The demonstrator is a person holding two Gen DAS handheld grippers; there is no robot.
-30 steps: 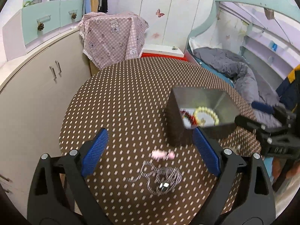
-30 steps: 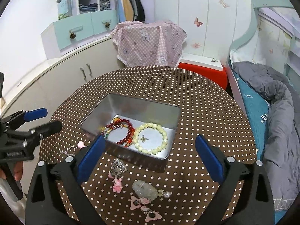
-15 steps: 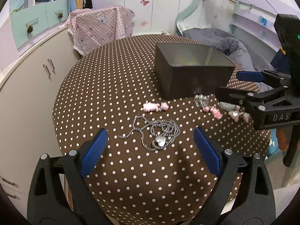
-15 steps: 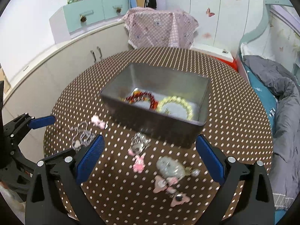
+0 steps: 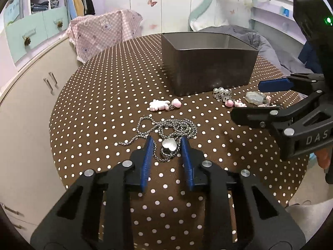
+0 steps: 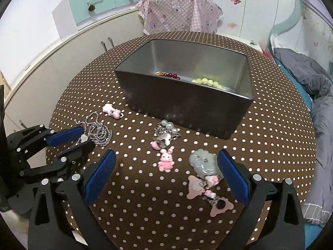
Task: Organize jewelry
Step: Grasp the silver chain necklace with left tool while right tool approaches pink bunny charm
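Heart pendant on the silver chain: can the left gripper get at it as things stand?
Probably yes. The left gripper already straddles the heart pendant, fingers either side, a small gap showing, and nothing but loose silver chain lies around it.

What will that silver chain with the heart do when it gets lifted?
The chain lies in loose tangled loops, so it will probably hang limp and trail off the table. The heart, between the fingers of the left hand-held gripper, looks solid and smooth; it may slip, or swing like a small weight.
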